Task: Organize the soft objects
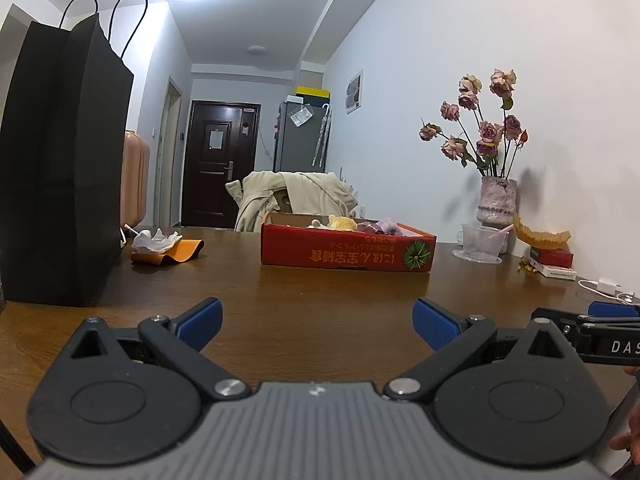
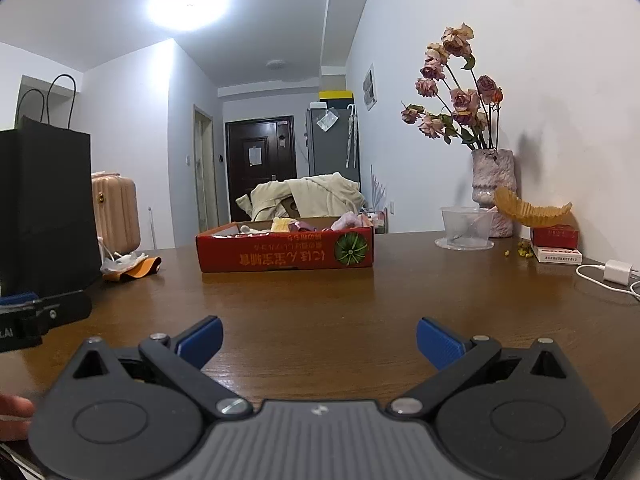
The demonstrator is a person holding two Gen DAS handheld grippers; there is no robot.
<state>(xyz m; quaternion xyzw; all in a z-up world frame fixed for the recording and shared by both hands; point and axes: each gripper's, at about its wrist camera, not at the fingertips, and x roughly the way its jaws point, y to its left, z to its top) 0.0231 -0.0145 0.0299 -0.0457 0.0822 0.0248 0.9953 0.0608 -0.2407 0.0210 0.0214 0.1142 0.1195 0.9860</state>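
Observation:
A shallow red cardboard box (image 1: 346, 254) sits on the brown table, farther back. It also shows in the right wrist view (image 2: 285, 254). Soft things lie in it: a yellow one (image 1: 343, 222) and a purple one (image 1: 382, 225), pink and yellow ones (image 2: 347, 221) in the right view. My left gripper (image 1: 318, 322) is open and empty, low over the table near its front. My right gripper (image 2: 319, 342) is open and empty, beside the left one. Each gripper's edge shows in the other's view.
A tall black paper bag (image 1: 60, 168) stands at the left. Crumpled paper on an orange cloth (image 1: 166, 249) lies beside it. A vase of dried roses (image 2: 492, 188), a plastic cup (image 2: 466, 226), small boxes (image 2: 558, 246) and a white charger (image 2: 618, 272) stand along the right wall.

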